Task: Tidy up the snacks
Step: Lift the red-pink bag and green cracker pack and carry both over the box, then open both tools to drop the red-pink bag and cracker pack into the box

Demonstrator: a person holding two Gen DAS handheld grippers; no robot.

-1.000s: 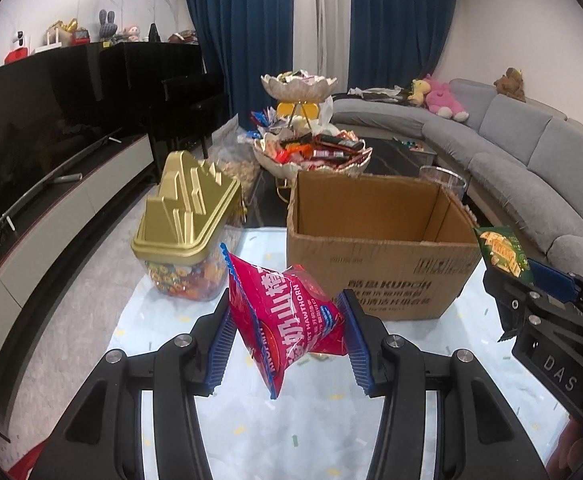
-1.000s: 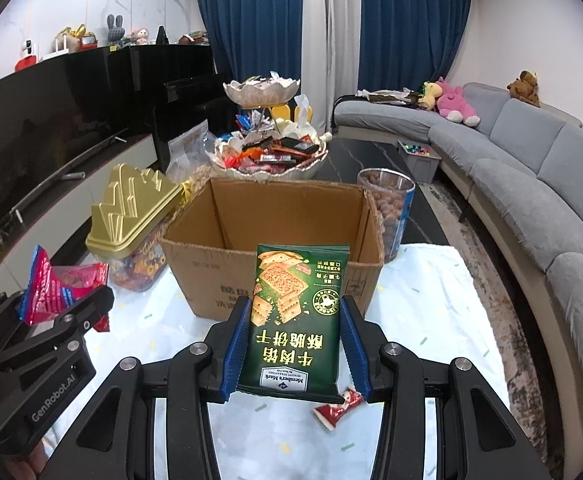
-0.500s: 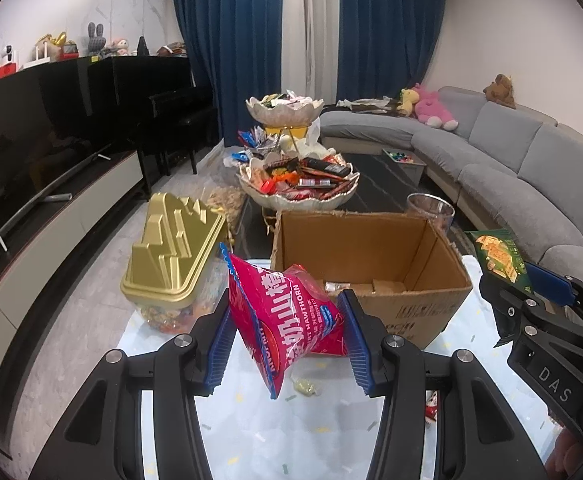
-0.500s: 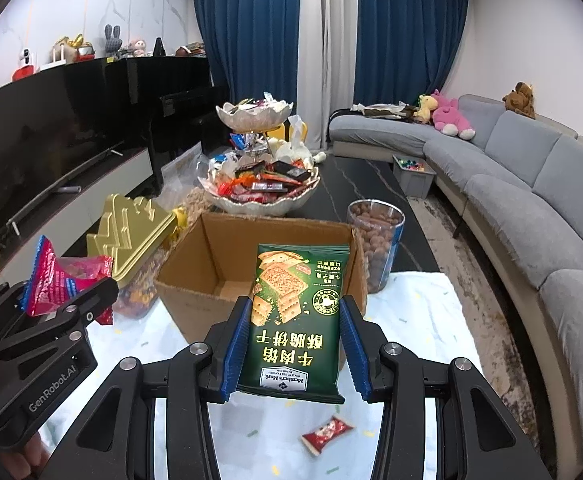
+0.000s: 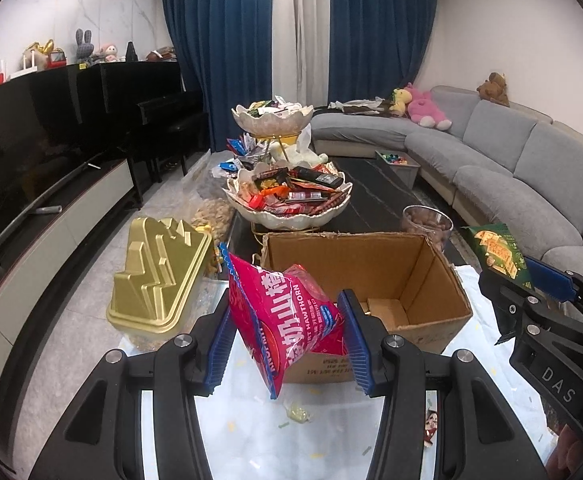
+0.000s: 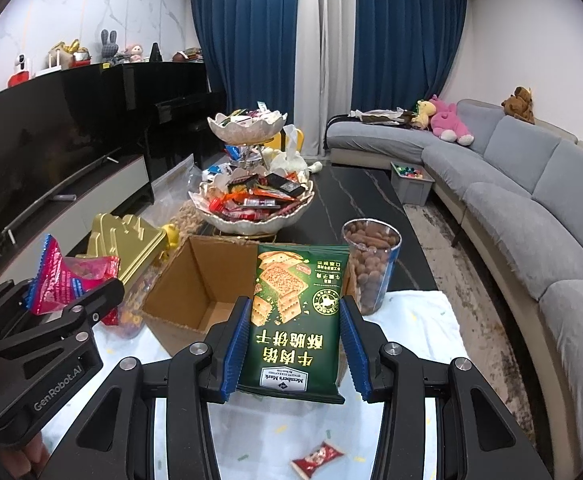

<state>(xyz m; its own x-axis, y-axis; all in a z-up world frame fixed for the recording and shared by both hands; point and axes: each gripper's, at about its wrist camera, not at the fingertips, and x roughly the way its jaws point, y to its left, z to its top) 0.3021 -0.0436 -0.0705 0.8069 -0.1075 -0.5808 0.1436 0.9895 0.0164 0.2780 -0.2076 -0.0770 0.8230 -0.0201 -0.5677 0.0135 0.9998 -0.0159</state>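
My left gripper point(image 5: 283, 340) is shut on a pink hawthorn snack bag point(image 5: 287, 320), held up in the air just short of the open cardboard box point(image 5: 371, 248). In the right wrist view that bag point(image 6: 63, 280) shows at the far left. A green cracker packet point(image 6: 295, 316) stands upright between the blue pads of my right gripper point(image 6: 295, 344), which is shut on it. The same packet point(image 5: 497, 252) appears at the right of the left wrist view. The box point(image 6: 195, 280) lies ahead and below both grippers, nearly empty inside.
A gold-lidded candy tub point(image 5: 159, 276) stands left of the box. A clear jar of brown snacks point(image 6: 369, 268) stands to its right. Behind is a two-tier dish of sweets point(image 5: 287, 196). Small wrapped candies point(image 6: 317, 456) lie on the white tabletop point(image 6: 419, 320). A grey sofa point(image 6: 531, 208) runs along the right.
Both grippers have risen with their packets still held, so the box now sits lower in view and its inside shows.
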